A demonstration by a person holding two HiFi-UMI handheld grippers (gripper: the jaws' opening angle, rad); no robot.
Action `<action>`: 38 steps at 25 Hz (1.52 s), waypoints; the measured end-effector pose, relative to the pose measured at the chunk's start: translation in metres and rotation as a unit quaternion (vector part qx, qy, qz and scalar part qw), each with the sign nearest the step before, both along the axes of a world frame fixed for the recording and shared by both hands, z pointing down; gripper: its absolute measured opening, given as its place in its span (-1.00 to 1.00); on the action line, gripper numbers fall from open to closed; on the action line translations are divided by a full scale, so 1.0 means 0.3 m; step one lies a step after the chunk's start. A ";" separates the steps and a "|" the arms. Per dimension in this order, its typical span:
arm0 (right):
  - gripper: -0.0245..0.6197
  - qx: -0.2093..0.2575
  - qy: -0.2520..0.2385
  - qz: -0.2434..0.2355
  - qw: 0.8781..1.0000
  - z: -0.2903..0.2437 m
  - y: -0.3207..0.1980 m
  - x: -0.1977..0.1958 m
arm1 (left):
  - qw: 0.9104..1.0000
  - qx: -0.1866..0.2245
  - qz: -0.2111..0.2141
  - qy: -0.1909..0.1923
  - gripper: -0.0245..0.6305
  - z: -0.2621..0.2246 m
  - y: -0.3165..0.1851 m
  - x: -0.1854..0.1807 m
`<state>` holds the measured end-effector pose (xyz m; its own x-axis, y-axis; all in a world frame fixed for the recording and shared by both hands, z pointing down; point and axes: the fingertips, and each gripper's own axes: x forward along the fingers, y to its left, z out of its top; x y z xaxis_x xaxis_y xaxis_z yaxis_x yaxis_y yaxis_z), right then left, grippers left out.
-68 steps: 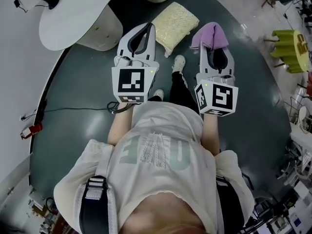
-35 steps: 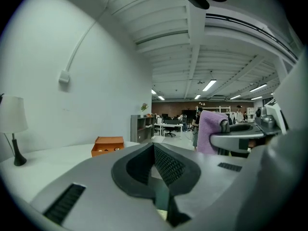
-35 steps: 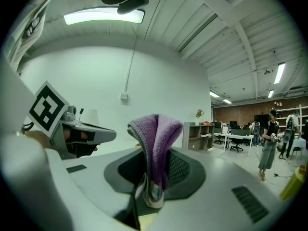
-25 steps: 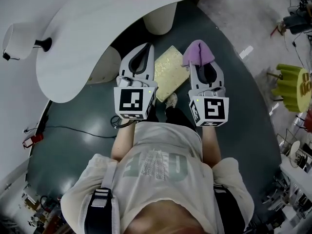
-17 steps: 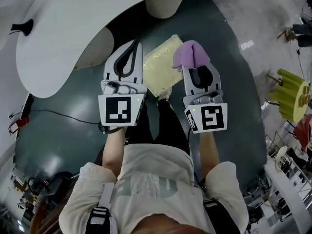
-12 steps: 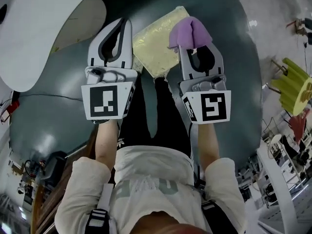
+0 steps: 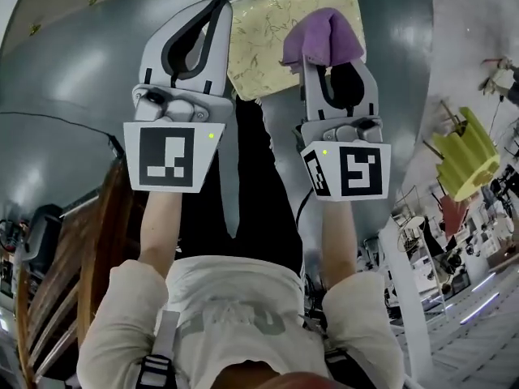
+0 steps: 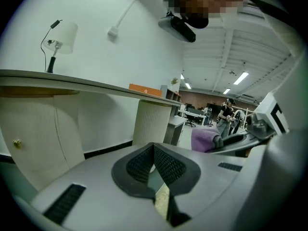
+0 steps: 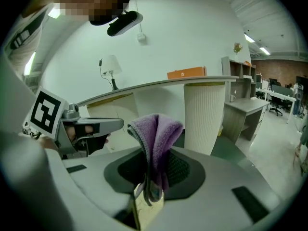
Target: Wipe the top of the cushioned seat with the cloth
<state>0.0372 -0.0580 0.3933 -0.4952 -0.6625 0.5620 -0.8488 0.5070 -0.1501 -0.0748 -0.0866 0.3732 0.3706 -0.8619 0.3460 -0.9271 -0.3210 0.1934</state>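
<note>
Above cushioned seat [image 7: 263,47] | right gripper [image 7: 326,57] pinches cloth [image 7: 320,35]; left gripper [image 7: 217,6] jaws together, empty | step: approach | next: lower cloth onto seat

Cushioned seat [image 7: 263,47] top: open from above, between left gripper [image 7: 217,6] and right gripper [image 7: 323,59] with cloth [image 7: 320,35]. Beyond it, desk [image 9: 144,87] overhang and ribbed pedestal [image 9: 204,114] block. Floor [image 7: 393,79] to the right open.

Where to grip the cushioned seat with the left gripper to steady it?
Likely the cushioned seat's left edge, approached from the left: it lies flat and broad, so only an edge would fit between jaws. The left gripper, shut and empty, is beside that edge; the purple cloth overlaps the right part.
</note>
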 end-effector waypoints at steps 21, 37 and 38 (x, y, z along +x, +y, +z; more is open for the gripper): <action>-0.63 -0.312 -0.046 -0.211 0.925 0.524 0.177 -0.438 | 0.993 -0.021 -0.096 -0.066 -0.91 0.121 0.064 -0.252; -0.63 -0.376 0.040 -0.235 0.896 0.725 0.209 -0.469 | 0.991 -0.035 -0.112 -0.062 -0.91 0.171 0.111 -0.290; -0.63 -0.373 0.045 -0.238 0.896 0.729 0.207 -0.467 | 0.991 -0.035 -0.112 -0.063 -0.91 0.173 0.110 -0.288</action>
